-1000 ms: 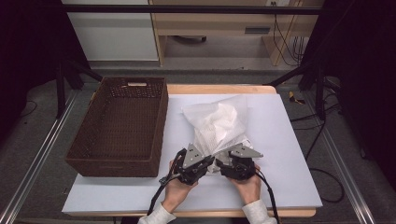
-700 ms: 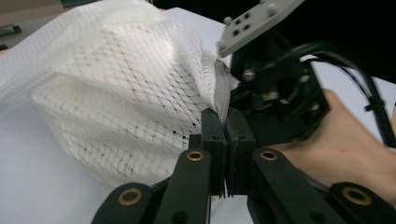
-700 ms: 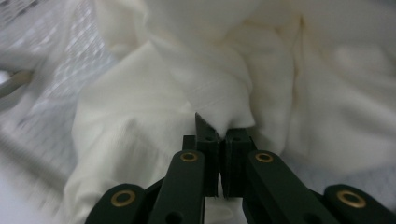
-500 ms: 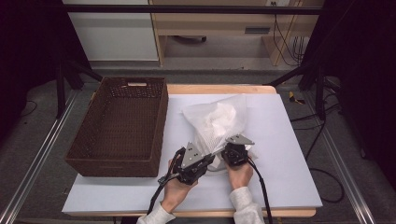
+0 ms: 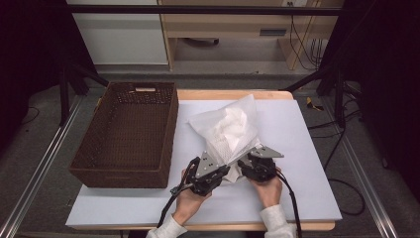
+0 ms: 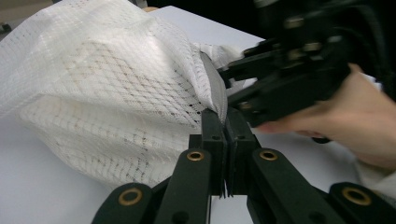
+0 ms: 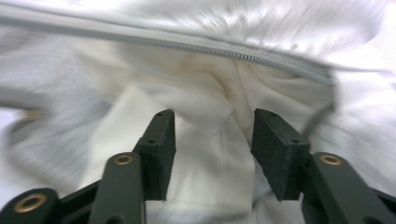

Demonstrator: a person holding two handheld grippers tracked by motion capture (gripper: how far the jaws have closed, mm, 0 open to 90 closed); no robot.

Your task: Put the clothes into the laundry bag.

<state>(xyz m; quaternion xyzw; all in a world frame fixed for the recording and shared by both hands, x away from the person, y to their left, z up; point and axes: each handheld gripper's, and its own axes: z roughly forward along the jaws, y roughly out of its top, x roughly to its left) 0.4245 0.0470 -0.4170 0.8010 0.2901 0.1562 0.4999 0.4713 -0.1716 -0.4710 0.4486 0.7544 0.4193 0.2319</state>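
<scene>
Basket (image 5: 126, 131) stands open at the table's (image 5: 307, 163) left. Left gripper (image 6: 223, 140) is clamped on the mesh bag's (image 5: 230, 129) zipper edge at table centre. Right gripper (image 7: 212, 140), jaws just opening, straddles the cream cloth (image 7: 205, 116) inside. Judged light, limp, snag-prone; grip bunched folds. Right side offers open room

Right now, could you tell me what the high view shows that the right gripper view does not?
High view: the brown wicker basket left of the white mesh laundry bag, and the left tool shut on the bag's near edge.

Right gripper view: the bag's zipper and cream cloth between the right tool's open jaws, which have just been opening.

Both: the bag and the right tool.
</scene>
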